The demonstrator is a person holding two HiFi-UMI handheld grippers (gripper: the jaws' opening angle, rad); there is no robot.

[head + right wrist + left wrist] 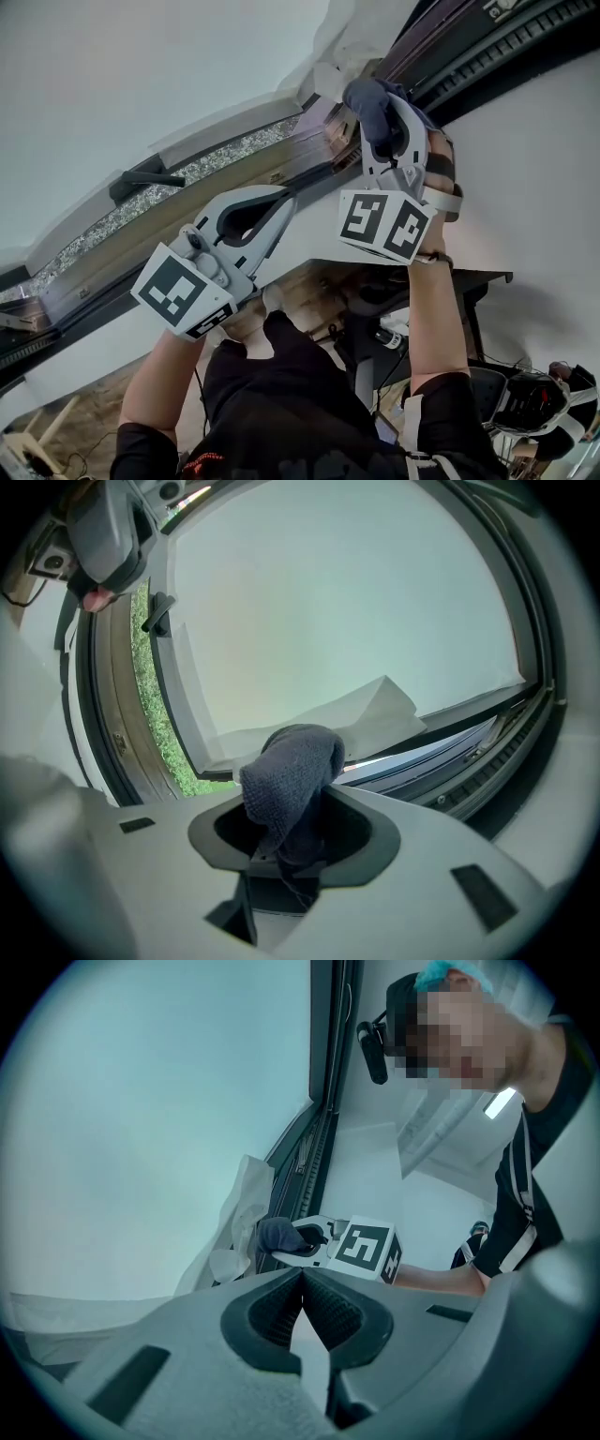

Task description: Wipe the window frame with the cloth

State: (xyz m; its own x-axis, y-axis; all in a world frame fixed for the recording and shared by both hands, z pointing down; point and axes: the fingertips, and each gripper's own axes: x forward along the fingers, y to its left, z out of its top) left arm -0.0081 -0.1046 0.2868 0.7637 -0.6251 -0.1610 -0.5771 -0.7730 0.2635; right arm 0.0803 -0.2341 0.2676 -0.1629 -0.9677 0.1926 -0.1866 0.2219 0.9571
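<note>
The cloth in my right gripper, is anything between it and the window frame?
Nothing visible does. The right gripper is shut on the dark cloth, held right up at the window frame corner. The left gripper, shut and empty, sits farther along the frame, off to the side.

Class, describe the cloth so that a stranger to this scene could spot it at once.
Find the long dark window frame around the pale pane. Near its corner is the white right hand-held gripper. Clamped in its jaws is the dark blue-grey knitted cloth, the only dark, soft bundle; the left hand-held gripper holds nothing.
</note>
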